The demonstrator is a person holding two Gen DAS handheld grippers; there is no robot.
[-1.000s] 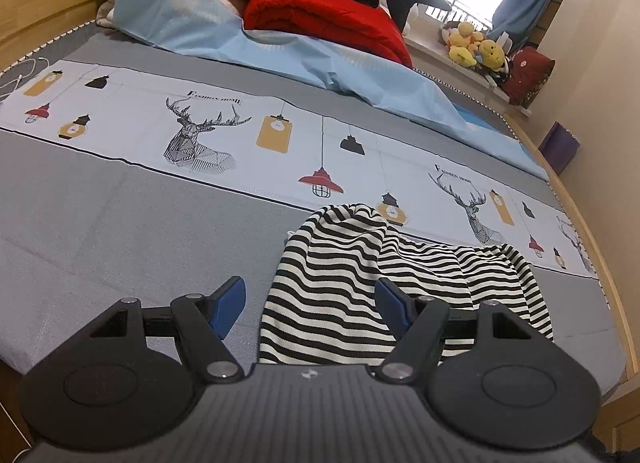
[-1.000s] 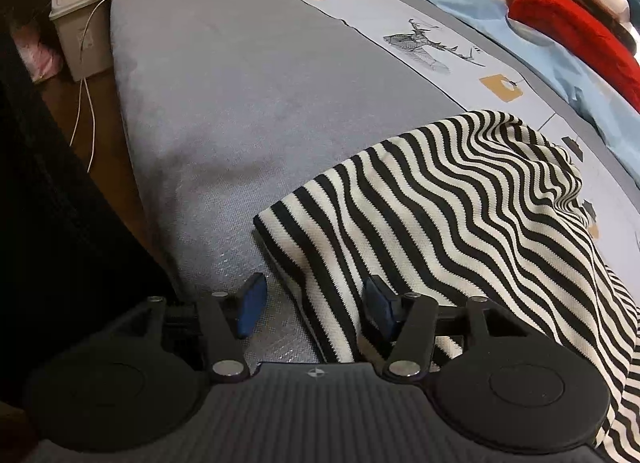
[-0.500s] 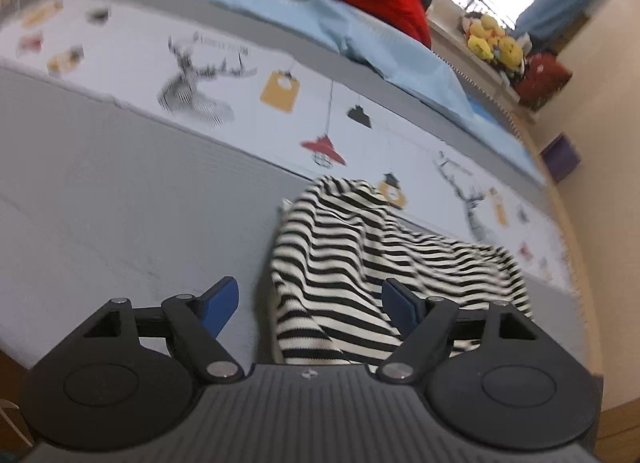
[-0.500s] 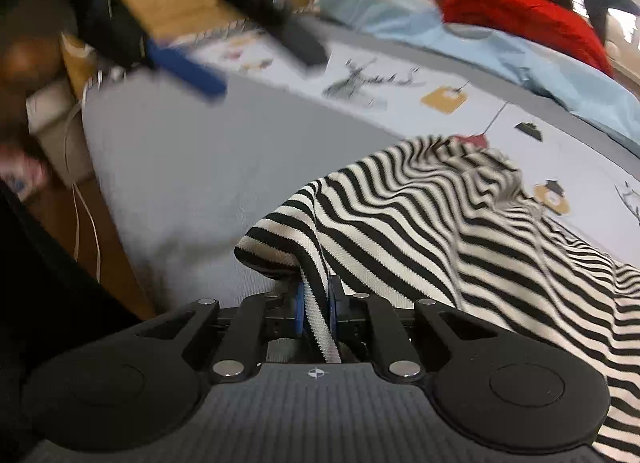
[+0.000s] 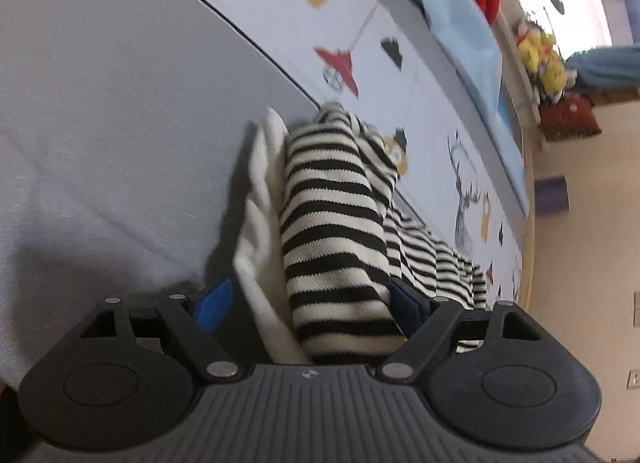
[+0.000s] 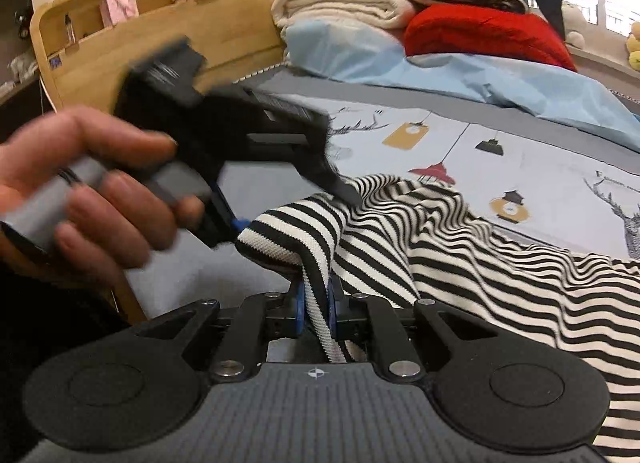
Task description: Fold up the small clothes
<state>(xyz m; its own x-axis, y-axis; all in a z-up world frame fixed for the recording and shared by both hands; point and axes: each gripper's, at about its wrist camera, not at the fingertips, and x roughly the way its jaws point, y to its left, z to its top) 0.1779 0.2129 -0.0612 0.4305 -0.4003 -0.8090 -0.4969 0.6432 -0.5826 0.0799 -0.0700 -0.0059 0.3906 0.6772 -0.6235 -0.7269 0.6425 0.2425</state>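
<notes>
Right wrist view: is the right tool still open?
No, the right tool has its blue pads pinched shut on the hem of the striped garment, with no gap showing.

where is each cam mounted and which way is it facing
Left wrist: on the left gripper, rolled sideways, looking along the grey bed cover toward the window; open fingers straddle the black-and-white striped knit garment.
Right wrist: on the right gripper, facing the wooden headboard; shut on the garment's edge; the person's left hand shows.
Shared: the garment, red cushion.
</notes>
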